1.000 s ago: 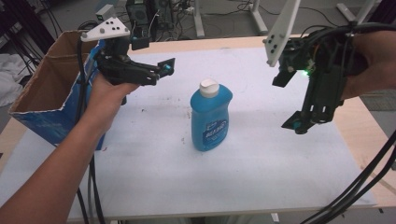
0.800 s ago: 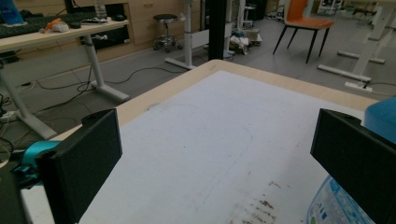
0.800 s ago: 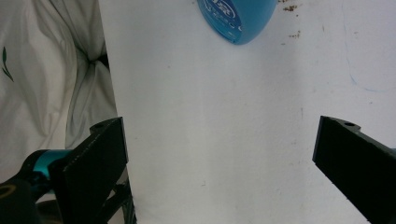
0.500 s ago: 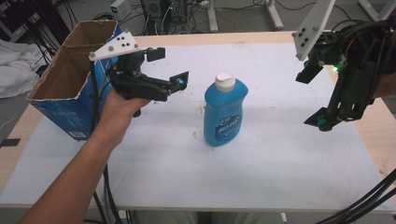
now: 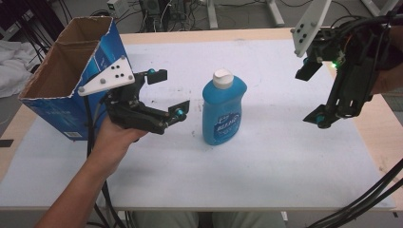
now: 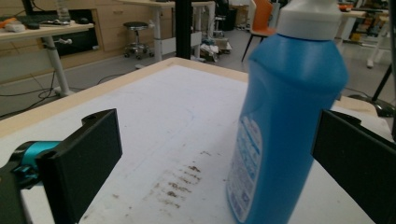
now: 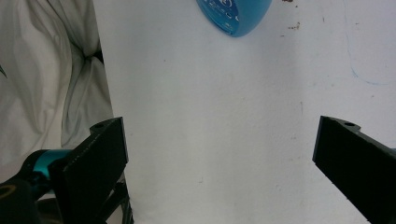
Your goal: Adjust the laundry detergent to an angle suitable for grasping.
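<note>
A blue bottle (image 5: 223, 111) with a white cap stands upright in the middle of the white table (image 5: 266, 156). My left gripper (image 5: 166, 92) hovers open just left of the bottle, its jaws pointing at it. In the left gripper view the blue bottle (image 6: 285, 121) stands close ahead, nearer the right jaw and not touched. My right gripper (image 5: 313, 95) hangs open above the table's right side, well clear of the bottle. In the right gripper view the blue bottle (image 7: 233, 16) shows at the top edge, far from the jaws.
An open blue cardboard box (image 5: 71, 76) stands at the table's left edge, right behind my left hand. Cables (image 5: 370, 194) trail off the right front corner. White cloth (image 7: 46, 74) lies beyond the table edge in the right gripper view.
The left gripper has come closer to the bottle's left side. The right gripper stays high at the right, open throughout.
</note>
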### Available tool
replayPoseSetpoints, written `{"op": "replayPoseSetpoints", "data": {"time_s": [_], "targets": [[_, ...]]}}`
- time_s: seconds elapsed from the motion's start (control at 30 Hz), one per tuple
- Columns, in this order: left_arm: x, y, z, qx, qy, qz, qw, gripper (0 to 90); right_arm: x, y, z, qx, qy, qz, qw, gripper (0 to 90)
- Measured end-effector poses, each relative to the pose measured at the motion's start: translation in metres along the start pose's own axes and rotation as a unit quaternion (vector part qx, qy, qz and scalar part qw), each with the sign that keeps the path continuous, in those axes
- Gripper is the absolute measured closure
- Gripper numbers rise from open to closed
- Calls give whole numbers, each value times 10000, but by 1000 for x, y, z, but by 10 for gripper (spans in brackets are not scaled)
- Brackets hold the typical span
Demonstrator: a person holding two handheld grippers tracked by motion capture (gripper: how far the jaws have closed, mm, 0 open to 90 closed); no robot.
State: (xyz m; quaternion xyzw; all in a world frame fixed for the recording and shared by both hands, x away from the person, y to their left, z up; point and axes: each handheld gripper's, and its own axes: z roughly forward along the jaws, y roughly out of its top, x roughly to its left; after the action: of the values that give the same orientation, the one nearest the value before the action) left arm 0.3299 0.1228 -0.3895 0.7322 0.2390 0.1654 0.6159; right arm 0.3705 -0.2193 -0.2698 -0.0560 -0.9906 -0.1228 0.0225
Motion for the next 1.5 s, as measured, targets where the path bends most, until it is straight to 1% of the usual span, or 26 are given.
{"op": "replayPoseSetpoints", "data": {"time_s": [0.03, 0.07, 0.13, 0.2, 0.3, 0.33, 0.43, 0.47, 0.53, 0.67, 0.7, 0.77, 0.83, 0.9, 1.03, 1.13, 1.23, 1.3, 1.33, 1.5], "targets": [[0, 0, 0, 0, 0, 0, 10000, 19, 0, 0, 0, 3, -3, -2, 10000, 23], [-4, 1, 0, -19, -24, 18, 10000, 19, 0, 0, 0, 4, 2, -6, 10000, 23], [-5, 2, 0, -21, -45, 19, 10000, 19, 0, 0, 0, 0, 4, -9, 10000, 23], [-10, 3, 0, 2, -79, 33, 10000, 19, 1, 1, 0, -15, 3, -3, 10000, 23], [-12, 3, 0, 17, -82, 43, 10000, 19, 1, 1, 0, -19, 1, -15, 10000, 23], [-15, 2, 1, 23, -52, 60, 10000, 19, 1, 1, 0, -20, -3, -15, 10000, 23], [-18, -1, 2, 52, -35, 20, 10000, 19, 1, 1, -1, -46, -16, -48, 10000, 23], [-19, -2, 3, 68, -38, 10, 10000, 19, 2, 1, -1, -29, -15, -3, 10000, 23], [-22, -3, 5, 121, -62, -9, 9999, 19, 2, 1, -2, -34, -17, 0, 10000, 23], [-30, -4, 11, 203, -51, -21, 9998, 19, 2, 0, -2, -52, -27, -11, 10000, 23], [-32, -4, 13, 230, -76, -37, 9997, 19, 2, 0, -2, -57, -31, -13, 10000, 23], [-36, -5, 18, 337, -90, -48, 9994, 19, 2, 0, -2, -53, -27, 10, 10000, 23], [-39, -6, 23, 408, -115, -64, 9991, 19, 1, -1, -2, -84, -36, -28, 10000, 23], [-42, -6, 28, 437, -139, -90, 9989, 19, 2, -1, -3, -65, -30, 24, 10000, 23], [-43, -6, 37, 475, -143, -135, 9987, 19, 2, -1, -3, -110, -45, -22, 9999, 23], [-44, -6, 42, 484, -138, -157, 9986, 19, 3, -2, -4, -93, -36, 7, 10000, 23], [-44, -6, 48, 531, -130, -145, 9984, 19, 1, -3, -4, -120, -39, -12, 9999, 23], [-44, -7, 52, 554, -118, -155, 9983, 19, 2, -4, -5, -117, -43, 28, 9999, 23], [-44, -7, 53, 560, -124, -173, 9982, 19, 1, -4, -5, -139, -45, -16, 9999, 23], [-44, -10, 62, 626, -101, -181, 9978, 19, 1, -5, -5, -147, -49, 3, 9999, 23]]}}
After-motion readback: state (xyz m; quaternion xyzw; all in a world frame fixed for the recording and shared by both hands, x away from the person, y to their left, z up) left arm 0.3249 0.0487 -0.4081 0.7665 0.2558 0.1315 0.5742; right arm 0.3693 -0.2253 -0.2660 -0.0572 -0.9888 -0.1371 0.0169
